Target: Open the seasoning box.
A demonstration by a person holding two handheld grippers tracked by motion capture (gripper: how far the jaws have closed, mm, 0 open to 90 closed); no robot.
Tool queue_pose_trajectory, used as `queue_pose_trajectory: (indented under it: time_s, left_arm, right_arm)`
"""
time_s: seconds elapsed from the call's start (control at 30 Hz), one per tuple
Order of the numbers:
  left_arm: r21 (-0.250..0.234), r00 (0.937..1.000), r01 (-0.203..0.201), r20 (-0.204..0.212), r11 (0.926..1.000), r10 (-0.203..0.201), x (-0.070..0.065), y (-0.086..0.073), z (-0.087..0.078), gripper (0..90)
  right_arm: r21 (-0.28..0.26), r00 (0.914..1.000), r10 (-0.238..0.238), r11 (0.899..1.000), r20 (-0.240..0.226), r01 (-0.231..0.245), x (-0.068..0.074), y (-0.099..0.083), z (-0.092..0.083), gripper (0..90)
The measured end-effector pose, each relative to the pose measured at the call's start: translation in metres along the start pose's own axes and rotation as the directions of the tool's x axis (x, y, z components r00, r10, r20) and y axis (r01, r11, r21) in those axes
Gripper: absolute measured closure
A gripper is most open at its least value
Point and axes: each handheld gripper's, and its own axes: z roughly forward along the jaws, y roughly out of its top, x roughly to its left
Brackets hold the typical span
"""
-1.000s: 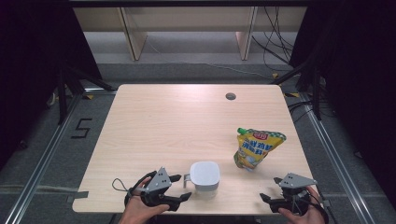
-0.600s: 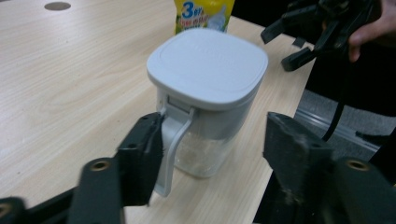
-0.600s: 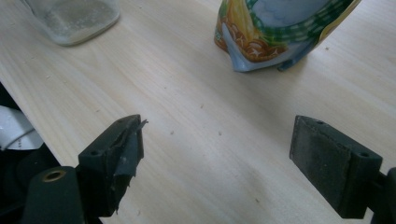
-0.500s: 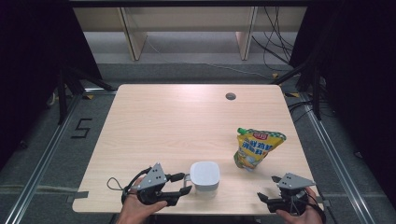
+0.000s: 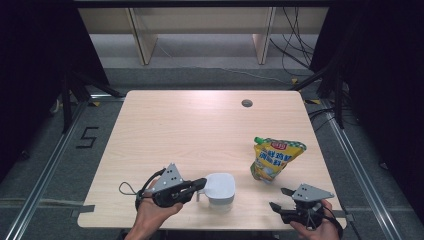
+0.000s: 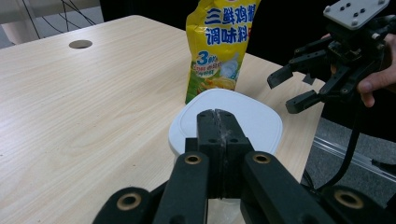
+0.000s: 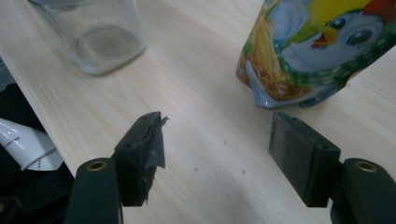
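The left gripper (image 5: 199, 186) is lying with its jaws pressed together, tips just at the white lid of a clear jar (image 5: 220, 189) near the table (image 5: 190, 125) front edge. The right gripper (image 5: 278, 199) is hovering with jaws spread wide, holding nothing. Beyond, a yellow pouch (image 5: 272, 158) is resting on the table.

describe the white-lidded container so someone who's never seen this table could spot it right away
Start at the wooden table and go to its near edge, just left of centre. The container stands there, right at the tip of the left claw, whose jaws are shut. Unlike the yellow printed pouch beyond it on the right, it is a clear jar with a plain white rounded-square lid.
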Motion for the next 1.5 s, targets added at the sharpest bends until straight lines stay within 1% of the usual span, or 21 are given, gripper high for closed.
queue_pose_trajectory:
  time_s: [0.03,0.07,0.1,0.17,0.23,0.43,0.47,0.6,0.67,0.7,0.73,0.77,0.8,0.83,1.13,1.23,1.27,1.33,1.37,1.43,1.5]
  left_arm:
    - [-0.005,1.0,-0.003,0.003,1.0,0.003,0.0,0.0,0.002,89.0]
    - [0.004,0.9999,-0.015,-0.002,0.9999,0.015,0.0,0.001,0.003,89.0]
    - [-0.006,1.0,0.001,0.0,1.0,-0.001,-0.001,0.0,0.004,89.0]
    - [0.008,0.9996,-0.029,-0.004,0.9995,0.029,0.001,0.001,0.005,89.0]
    - [0.008,0.9999,-0.011,-0.002,0.9999,0.011,0.001,-0.001,0.007,89.0]
    - [0.024,0.9997,-0.026,0.002,0.9994,0.026,0.004,-0.004,0.01,89.1]
    - [0.03,0.9999,-0.01,-0.012,0.9995,0.01,0.003,-0.006,0.01,89.1]
    - [0.025,0.9999,-0.009,-0.01,0.9996,0.009,0.004,-0.008,0.011,89.1]
    - [0.009,0.9999,0.005,-0.011,0.9999,-0.005,0.003,-0.01,0.011,89.0]
    - [-0.004,0.9993,0.038,-0.001,0.9993,-0.038,0.003,-0.011,0.011,89.0]
    - [-0.005,0.9993,0.038,-0.002,0.9993,-0.038,0.004,-0.012,0.01,89.0]
    - [-0.002,0.9994,0.033,-0.013,0.9994,-0.034,0.004,-0.012,0.009,89.0]
    - [-0.005,0.9992,0.035,-0.016,0.9994,-0.035,0.004,-0.013,0.008,89.0]
    - [-0.006,0.9994,0.033,-0.014,0.9994,-0.033,0.004,-0.013,0.008,89.0]
    - [-0.019,0.9995,0.03,-0.009,0.9994,-0.03,0.005,-0.015,0.007,89.0]
    - [-0.041,0.9971,0.076,-0.001,0.9963,-0.076,0.006,-0.018,0.007,89.0]
    - [-0.042,0.9955,0.094,0.0,0.9946,-0.094,0.006,-0.019,0.006,89.0]
    - [-0.036,0.9959,0.09,-0.01,0.9953,-0.09,0.006,-0.019,0.005,89.0]
    - [-0.036,0.9977,0.067,-0.006,0.9971,-0.067,0.007,-0.019,0.004,89.0]
    - [-0.04,0.9951,0.097,-0.016,0.9945,-0.098,0.006,-0.021,0.004,89.0]
    - [-0.043,0.995,0.099,-0.015,0.9942,-0.099,0.006,-0.021,0.004,89.0]
  right_arm:
    - [-0.005,0.9999,-0.008,1.0,0.008,0.008,0.001,0.001,-0.001,40.9]
    - [-0.008,0.9998,-0.015,1.0,-0.014,0.015,0.001,0.001,0.0,43.3]
    - [-0.017,0.9997,-0.026,1.0,-0.005,0.026,0.002,0.002,-0.001,46.9]
    - [-0.048,0.999,-0.039,0.998,0.02,0.04,0.005,0.004,-0.005,50.5]
    - [-0.082,0.9968,-0.071,0.994,0.037,0.074,0.005,0.007,-0.008,53.6]
    - [-0.117,0.9953,-0.088,0.989,0.039,0.092,0.008,0.011,-0.01,62.0]
    - [-0.117,0.9951,-0.09,0.989,0.041,0.094,0.008,0.011,-0.011,63.0]
    - [-0.133,0.996,-0.088,0.987,0.015,0.089,0.011,0.014,-0.009,67.4]
    - [-0.139,0.9967,-0.082,0.987,0.003,0.081,0.013,0.016,-0.007,67.6]
    - [-0.143,0.9968,-0.08,0.987,-0.002,0.079,0.013,0.017,-0.006,67.6]
    - [-0.14,0.9986,-0.05,0.989,-0.015,0.048,0.017,0.017,-0.005,67.7]
    - [-0.154,0.9972,-0.072,0.986,-0.017,0.069,0.016,0.018,-0.003,68.8]
    - [-0.153,0.9981,-0.056,0.987,-0.027,0.051,0.019,0.019,-0.003,69.5]
    - [-0.164,0.9959,-0.084,0.983,-0.034,0.077,0.018,0.021,-0.001,71.0]
    - [-0.195,0.9888,-0.115,0.976,-0.096,0.094,0.028,0.03,0.012,81.9]
    - [-0.196,0.988,-0.107,0.977,-0.111,0.084,0.032,0.031,0.016,85.3]
    - [-0.196,0.9845,-0.135,0.974,-0.112,0.111,0.031,0.032,0.017,86.1]
    - [-0.207,0.9829,-0.139,0.972,-0.121,0.112,0.033,0.034,0.019,87.3]
    - [-0.219,0.9813,-0.132,0.971,-0.141,0.099,0.034,0.035,0.021,87.7]
    - [-0.225,0.9835,-0.124,0.97,-0.132,0.092,0.036,0.038,0.022,88.1]
    - [-0.223,0.9831,-0.131,0.97,-0.128,0.1,0.037,0.04,0.023,89.0]
